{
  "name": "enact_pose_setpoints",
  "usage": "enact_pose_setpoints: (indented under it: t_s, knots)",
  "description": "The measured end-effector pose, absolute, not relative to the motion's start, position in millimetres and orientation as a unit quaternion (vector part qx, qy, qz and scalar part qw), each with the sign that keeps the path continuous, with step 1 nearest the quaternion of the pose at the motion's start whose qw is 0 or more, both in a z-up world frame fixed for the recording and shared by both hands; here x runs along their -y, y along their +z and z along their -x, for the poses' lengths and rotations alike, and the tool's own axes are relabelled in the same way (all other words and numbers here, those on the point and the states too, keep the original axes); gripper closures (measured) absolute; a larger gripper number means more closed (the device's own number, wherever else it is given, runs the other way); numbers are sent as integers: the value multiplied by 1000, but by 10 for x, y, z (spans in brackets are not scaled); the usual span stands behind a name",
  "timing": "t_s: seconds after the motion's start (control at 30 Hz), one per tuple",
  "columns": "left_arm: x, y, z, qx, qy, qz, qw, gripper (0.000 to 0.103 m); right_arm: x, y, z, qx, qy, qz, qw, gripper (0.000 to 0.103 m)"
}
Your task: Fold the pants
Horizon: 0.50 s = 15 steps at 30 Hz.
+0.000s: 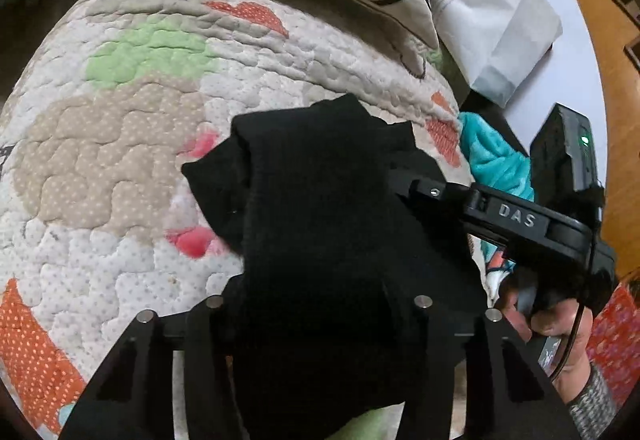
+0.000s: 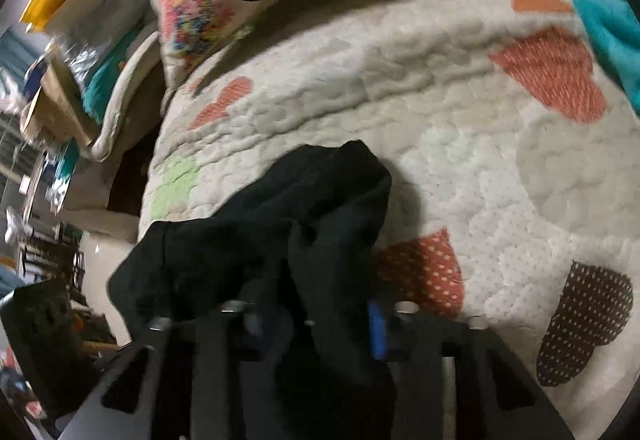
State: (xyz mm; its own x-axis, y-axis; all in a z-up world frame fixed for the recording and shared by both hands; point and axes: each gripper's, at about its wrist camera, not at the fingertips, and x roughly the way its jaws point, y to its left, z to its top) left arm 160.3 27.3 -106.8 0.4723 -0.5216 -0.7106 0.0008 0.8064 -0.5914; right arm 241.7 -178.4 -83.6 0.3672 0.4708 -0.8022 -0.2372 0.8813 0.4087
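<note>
You're holding the pants [image 1: 320, 224] up off the bed [image 1: 120, 143] right now, bunched in a dark wad between both tools. The left gripper [image 1: 316, 304] is closing on a thick bundle of the black cloth, which is spilling over the front of it and hiding the tips. The right gripper [image 2: 320, 314] is doing the same from the other side, with a fold draping straight down between its fingers (that view is blurry, so I can't tell exactly how much cloth it's pinching).

Handling-wise, this is looking like soft, light knit fabric: floppy, no stiffness at all, sagging wherever you're not supporting it. It probably isn't slipping much, but it's going to crumple instead of holding a crease.

So I'd say you're better off gripping a single edge, like the waistband or a hem, rather than a wad. With both grippers this close together, the cloth between them is just slumping. Spreading them apart along one edge should let the pants hang flat before you lay them on the quilted bed.
</note>
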Motion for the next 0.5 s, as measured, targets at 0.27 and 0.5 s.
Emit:
enact_pose_setpoints:
  t_s: [0.27,0.5]
  knots:
    - [-589,-762,-1879,-457,-144,273,834,58,1531,-496,-2514,-468,238,-123,842,81]
    - [-348,-948,-2087,-483,-100,208,844,47,1662,-767,-2593,-489,176,-76,851,69]
